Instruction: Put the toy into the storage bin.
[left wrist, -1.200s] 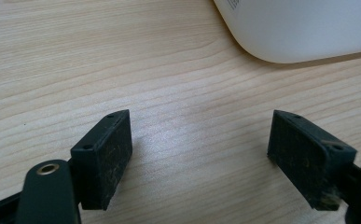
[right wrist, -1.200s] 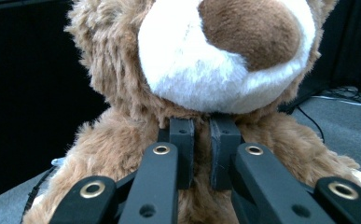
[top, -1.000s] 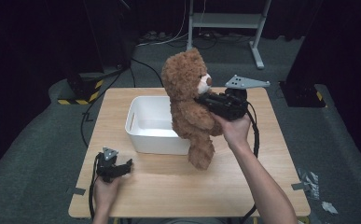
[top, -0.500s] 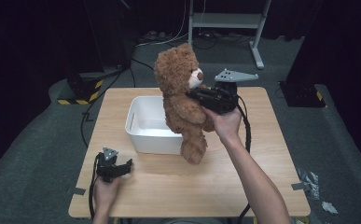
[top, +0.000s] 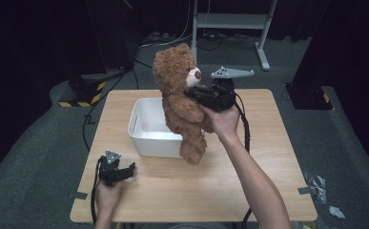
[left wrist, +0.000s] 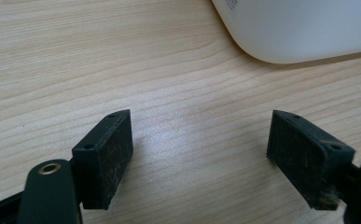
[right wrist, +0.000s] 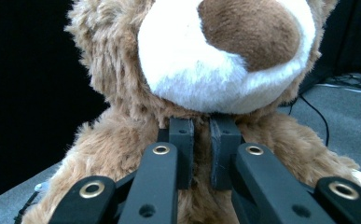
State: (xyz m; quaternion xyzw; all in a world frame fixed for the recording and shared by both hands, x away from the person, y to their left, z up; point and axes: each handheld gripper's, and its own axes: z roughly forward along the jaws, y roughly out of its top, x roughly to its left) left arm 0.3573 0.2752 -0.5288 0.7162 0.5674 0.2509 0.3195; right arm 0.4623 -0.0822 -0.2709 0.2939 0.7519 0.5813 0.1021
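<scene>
Brown teddy bear held upright in mid-frame of the high view, lifted above the near right corner of the white plastic bin, one foot hanging in front of the bin's front wall. Right gripper clamped nearly closed on the fur just under the chin; in the right gripper view, pads pinched tight on a tuft at the neck, white muzzle and brown nose looming above, bear's ears and legs cut off by the frame edges. Bin's right wall and part of its inside hidden behind the bear. Left gripper low at lower left of the high view, on the wooden table, spread wide with nothing between the pads; bin's rounded corner at upper right of the left gripper view, cropped.
</scene>
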